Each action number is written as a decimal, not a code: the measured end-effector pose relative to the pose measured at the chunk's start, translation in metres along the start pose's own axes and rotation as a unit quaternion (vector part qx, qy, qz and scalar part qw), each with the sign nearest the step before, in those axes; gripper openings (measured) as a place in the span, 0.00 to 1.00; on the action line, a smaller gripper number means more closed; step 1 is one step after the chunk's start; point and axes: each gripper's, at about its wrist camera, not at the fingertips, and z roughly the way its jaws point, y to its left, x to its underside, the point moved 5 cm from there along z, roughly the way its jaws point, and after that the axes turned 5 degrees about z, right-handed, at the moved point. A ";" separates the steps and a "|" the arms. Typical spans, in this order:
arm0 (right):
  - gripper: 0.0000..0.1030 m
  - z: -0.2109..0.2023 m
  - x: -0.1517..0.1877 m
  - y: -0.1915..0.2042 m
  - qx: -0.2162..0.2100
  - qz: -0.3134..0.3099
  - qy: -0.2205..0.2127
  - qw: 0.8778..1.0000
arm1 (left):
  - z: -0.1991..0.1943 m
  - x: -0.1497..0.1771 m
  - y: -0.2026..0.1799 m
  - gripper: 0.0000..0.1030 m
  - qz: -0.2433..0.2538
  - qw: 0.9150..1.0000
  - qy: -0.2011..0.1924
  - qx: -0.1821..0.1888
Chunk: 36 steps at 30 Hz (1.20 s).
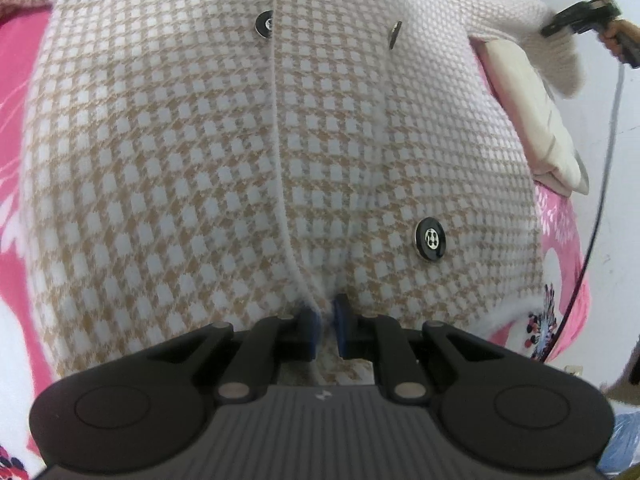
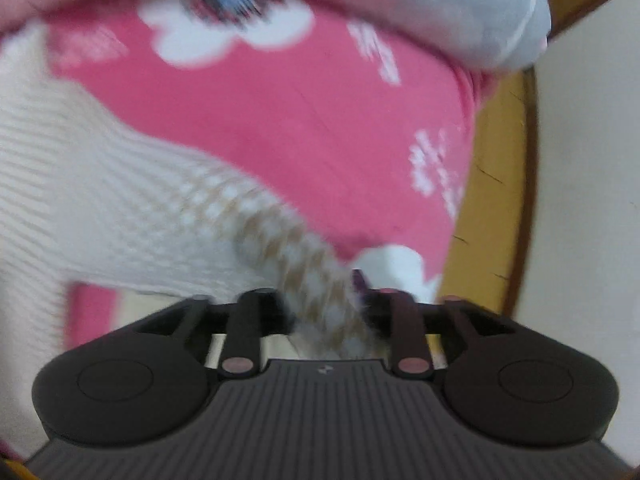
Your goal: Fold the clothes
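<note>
Cardigan point(image 1: 240, 140) hem pinched in left claw point(image 1: 325, 330).

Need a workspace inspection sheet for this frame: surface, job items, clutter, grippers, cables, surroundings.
Surface: pink floral bedspread.
Job's things: houndstooth cardigan spread out, black buttons.
Clutter: cream pillow beside cardigan; grey bundle.
Grippers: left gripper shut on hem; right gripper shut on sleeve, lifted.
Cables: grey cable hanging from right gripper.
Surroundings: wooden bed frame, pale wall.
</note>
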 end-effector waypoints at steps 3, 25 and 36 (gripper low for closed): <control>0.62 0.024 0.010 -0.003 0.046 0.005 0.004 0.999 | 0.002 -0.002 -0.002 0.11 0.000 1.000 0.002 -0.001; 0.64 -0.015 0.334 0.215 -0.386 0.224 0.037 0.894 | -0.007 -0.003 0.002 0.12 0.013 1.000 0.010 -0.004; 0.05 -0.023 0.342 0.246 -0.394 0.163 0.014 0.904 | -0.008 -0.007 -0.014 0.08 0.005 1.000 0.022 -0.008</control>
